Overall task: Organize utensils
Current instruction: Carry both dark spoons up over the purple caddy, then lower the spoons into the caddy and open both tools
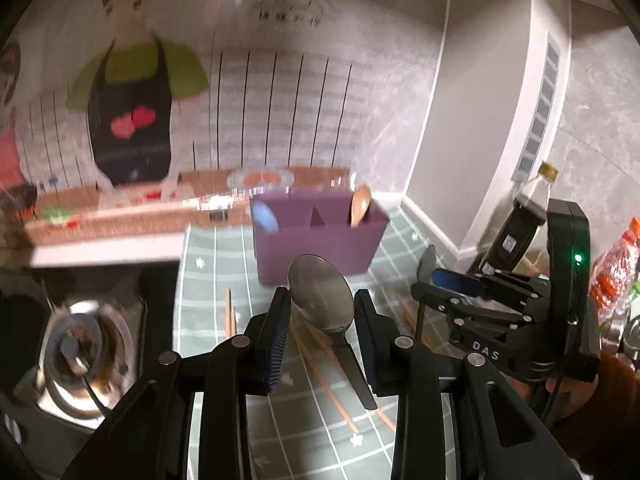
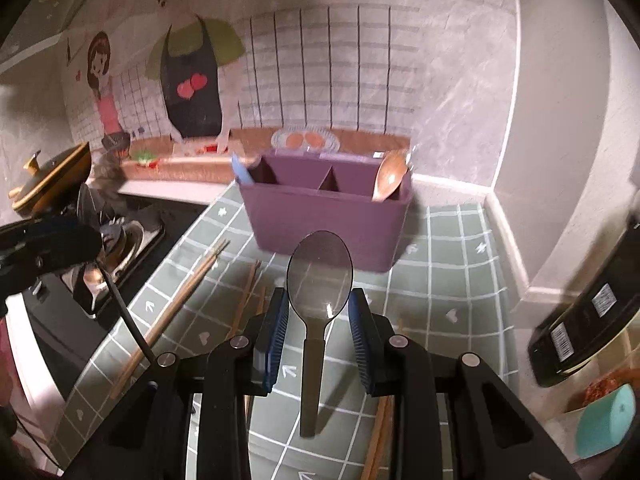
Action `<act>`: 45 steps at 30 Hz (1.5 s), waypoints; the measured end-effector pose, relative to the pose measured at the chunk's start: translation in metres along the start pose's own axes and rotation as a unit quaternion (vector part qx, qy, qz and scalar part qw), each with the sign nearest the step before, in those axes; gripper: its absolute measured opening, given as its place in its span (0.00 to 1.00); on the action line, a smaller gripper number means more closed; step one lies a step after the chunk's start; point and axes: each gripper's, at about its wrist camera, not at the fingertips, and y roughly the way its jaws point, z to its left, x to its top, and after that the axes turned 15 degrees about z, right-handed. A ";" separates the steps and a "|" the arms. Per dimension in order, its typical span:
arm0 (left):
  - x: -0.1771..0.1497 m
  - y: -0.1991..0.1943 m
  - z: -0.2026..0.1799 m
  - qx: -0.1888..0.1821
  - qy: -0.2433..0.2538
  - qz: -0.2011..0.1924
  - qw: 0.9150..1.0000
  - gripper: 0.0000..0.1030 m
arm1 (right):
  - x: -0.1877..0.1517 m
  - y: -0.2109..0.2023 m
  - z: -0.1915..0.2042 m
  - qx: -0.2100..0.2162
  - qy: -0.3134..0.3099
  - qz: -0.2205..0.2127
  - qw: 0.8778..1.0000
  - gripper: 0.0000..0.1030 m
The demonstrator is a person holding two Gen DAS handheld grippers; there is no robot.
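Note:
A purple divided utensil caddy stands on the green tiled mat; a wooden spoon leans in its right section and a blue utensil in its left. A steel spoon with a dark handle lies on the mat between the fingers of my open left gripper. Another steel spoon lies between the fingers of my open right gripper. Neither gripper touches its spoon. Wooden chopsticks lie scattered on the mat. The right gripper also shows in the left wrist view.
A gas stove burner sits left of the mat, with a yellow pot behind it. A dark sauce bottle and red-labelled bottle stand at right. The corner wall is behind the caddy.

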 end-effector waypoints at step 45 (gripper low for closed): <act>0.160 0.164 0.035 0.039 0.004 0.023 0.999 0.33 | 0.149 0.077 -0.054 0.008 0.054 -0.030 0.998 0.27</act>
